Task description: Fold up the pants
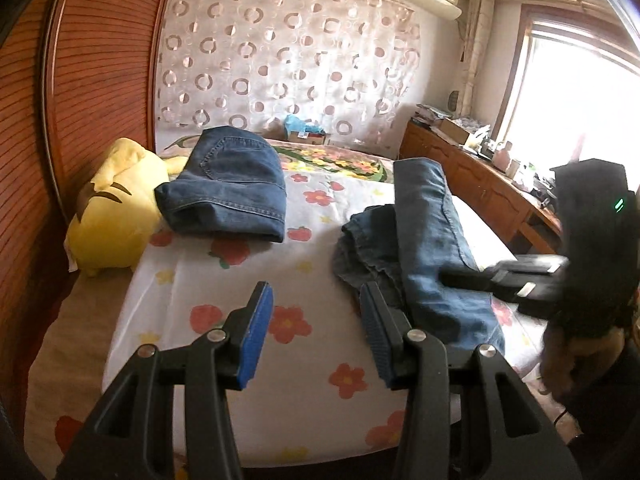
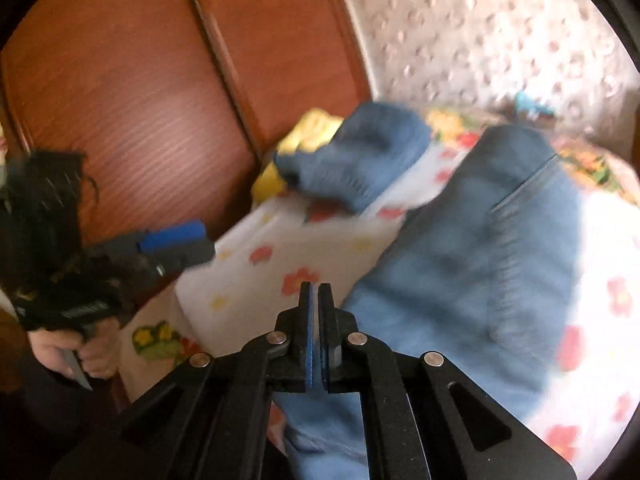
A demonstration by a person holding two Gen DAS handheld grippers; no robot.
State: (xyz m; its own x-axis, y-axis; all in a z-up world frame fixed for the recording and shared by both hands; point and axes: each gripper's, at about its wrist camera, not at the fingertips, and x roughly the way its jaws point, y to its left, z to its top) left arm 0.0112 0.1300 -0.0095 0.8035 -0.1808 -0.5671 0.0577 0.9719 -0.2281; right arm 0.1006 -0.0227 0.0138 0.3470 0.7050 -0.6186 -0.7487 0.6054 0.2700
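Left gripper (image 1: 316, 300) gapes partway, holding nothing — right gripper (image 2: 315, 286) is pinched closed, empty, above the jeans (image 2: 460, 272).

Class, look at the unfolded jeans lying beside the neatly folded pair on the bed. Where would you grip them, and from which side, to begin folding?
Probably grip the unfolded jeans at the near end of the long flat leg, coming from the bed's near edge. That leg lies straight and smooth; the part beside it is bunched.
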